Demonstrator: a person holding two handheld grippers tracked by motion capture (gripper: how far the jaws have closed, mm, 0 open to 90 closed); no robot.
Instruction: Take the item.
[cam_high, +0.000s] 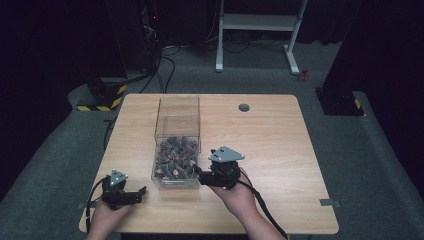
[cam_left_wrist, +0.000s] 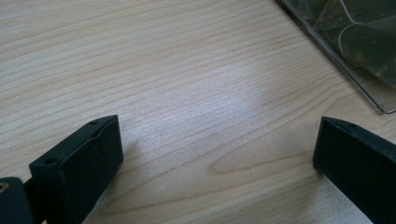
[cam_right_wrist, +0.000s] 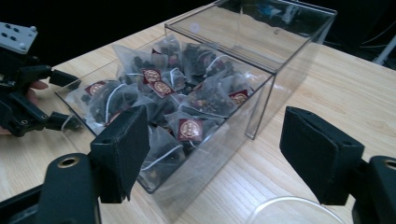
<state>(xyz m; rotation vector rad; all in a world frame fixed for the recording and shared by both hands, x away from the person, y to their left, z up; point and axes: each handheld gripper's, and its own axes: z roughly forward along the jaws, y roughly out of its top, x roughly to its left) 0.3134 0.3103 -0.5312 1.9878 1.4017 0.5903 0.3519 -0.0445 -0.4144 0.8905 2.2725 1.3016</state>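
A: Where is the box (cam_high: 176, 145) now?

B: It stands on the tabletop (cam_high: 280, 145), near the person's edge. It is a clear box, and the tea bags (cam_right_wrist: 187, 100) fill its near half in a heap. Part of its top is covered by a clear lid (cam_right_wrist: 252, 28); the part over the bags is uncovered.

A: And the right claw (cam_high: 200, 175)?

B: It is held just beside the near right corner of the box and points at it. In the right gripper view the jaws stand wide apart with the box corner in front of them, and the pads press on nothing. A clear round rim (cam_right_wrist: 294, 210) shows at the bottom edge between the jaws.

A: The left claw (cam_high: 141, 192)?

B: It is low over the tabletop, to the left of the box, apart from it. Its jaws are also wide apart, with only bare wood between them.
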